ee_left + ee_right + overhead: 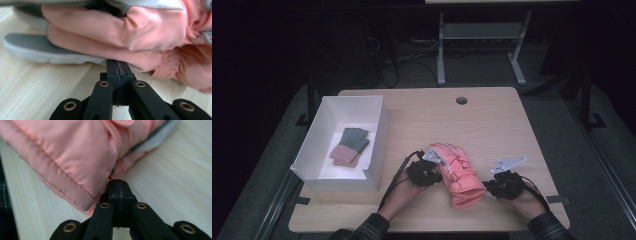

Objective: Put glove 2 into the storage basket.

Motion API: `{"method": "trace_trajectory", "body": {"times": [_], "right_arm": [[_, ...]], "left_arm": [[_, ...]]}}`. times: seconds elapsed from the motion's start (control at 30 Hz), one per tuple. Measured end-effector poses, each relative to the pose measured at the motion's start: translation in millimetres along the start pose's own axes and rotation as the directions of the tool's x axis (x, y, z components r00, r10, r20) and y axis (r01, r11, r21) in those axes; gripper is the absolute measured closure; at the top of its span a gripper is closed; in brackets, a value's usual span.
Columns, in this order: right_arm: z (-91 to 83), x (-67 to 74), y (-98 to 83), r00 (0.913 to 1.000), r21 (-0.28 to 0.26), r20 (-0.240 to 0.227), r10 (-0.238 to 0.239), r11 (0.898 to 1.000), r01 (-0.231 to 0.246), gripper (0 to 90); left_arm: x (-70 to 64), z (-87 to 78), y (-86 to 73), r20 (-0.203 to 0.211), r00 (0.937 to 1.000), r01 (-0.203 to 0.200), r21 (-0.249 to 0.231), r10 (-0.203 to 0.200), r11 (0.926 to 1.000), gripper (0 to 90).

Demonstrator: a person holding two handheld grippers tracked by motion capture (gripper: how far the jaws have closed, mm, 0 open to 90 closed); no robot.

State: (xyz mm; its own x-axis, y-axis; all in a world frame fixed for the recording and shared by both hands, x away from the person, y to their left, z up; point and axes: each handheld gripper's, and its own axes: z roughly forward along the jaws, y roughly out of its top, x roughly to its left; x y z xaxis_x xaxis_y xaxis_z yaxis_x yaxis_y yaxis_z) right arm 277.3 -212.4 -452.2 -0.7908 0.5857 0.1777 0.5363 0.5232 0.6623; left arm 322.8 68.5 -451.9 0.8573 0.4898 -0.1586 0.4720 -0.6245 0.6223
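Flanking pink glove (458,175) near table's front edge (427,226), left tool (435,175) and right tool (488,186) closed, empty.

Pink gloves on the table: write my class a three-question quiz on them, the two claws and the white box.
1. True or false: the left claw and the right claw both have their jaws pressed together.
2. Where do the pink gloves lie? A in the white box; B on the table between the claws; C on the floor.
3. What lies inside the white box?

Key: 1 true; 2 B; 3 a folded grey and pink pair of gloves.
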Motion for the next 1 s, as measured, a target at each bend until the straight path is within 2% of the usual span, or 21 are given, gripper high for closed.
{"method": "trace_trajectory", "body": {"times": [0.13,0.27,0.3,0.47,0.53,0.6,0.8,0.93,1.0], "right_arm": [[2.4,10.5,-2.1,0.9996,0.000,-0.024,-0.014,1.000,0.014,90.0],[5.5,21.6,-2.6,0.9983,-0.002,-0.054,-0.022,1.000,0.022,90.0],[6.5,23.8,-2.3,0.9976,-0.002,-0.062,-0.029,1.000,0.029,90.0],[15.2,41.3,2.3,0.9930,-0.001,-0.099,-0.064,0.998,0.064,90.0],[19.2,47.7,4.4,0.9909,0.000,-0.110,-0.076,0.997,0.077,90.0],[23.3,54.0,6.8,0.9881,0.006,-0.125,-0.090,0.996,0.092,90.0],[26.4,57.3,8.3,0.9860,0.011,-0.134,-0.100,0.995,0.102,90.0],[13.5,49.3,6.2,0.9914,-0.008,-0.101,-0.082,0.997,0.082,90.0],[9.2,46.7,6.1,0.9937,-0.012,-0.088,-0.070,0.998,0.070,90.0]], "left_arm": [[1.8,2.1,1.7,0.007,0.9999,0.012,-0.008,-0.012,0.9999,89.8],[1.8,1.6,2.3,0.012,0.9999,-0.007,0.006,0.007,1.0000,89.7],[0.6,2.0,2.2,0.012,0.9999,0.002,-0.003,-0.002,1.0000,89.7],[0.7,2.4,1.0,0.012,0.9997,0.021,-0.016,-0.021,0.9997,89.7],[2.0,1.2,0.5,0.012,0.9999,0.007,0.001,-0.007,1.0000,89.8],[2.7,0.2,-0.3,0.012,0.9998,0.015,-0.007,-0.015,0.9999,89.7],[4.2,-1.4,-0.8,0.011,0.9997,0.023,-0.010,-0.023,0.9997,89.7],[4.3,-2.6,-1.4,0.010,0.9995,0.029,-0.018,-0.028,0.9994,89.7],[6.0,-4.3,-2.0,0.008,0.9999,0.015,-0.005,-0.015,0.9999,89.7]]}}
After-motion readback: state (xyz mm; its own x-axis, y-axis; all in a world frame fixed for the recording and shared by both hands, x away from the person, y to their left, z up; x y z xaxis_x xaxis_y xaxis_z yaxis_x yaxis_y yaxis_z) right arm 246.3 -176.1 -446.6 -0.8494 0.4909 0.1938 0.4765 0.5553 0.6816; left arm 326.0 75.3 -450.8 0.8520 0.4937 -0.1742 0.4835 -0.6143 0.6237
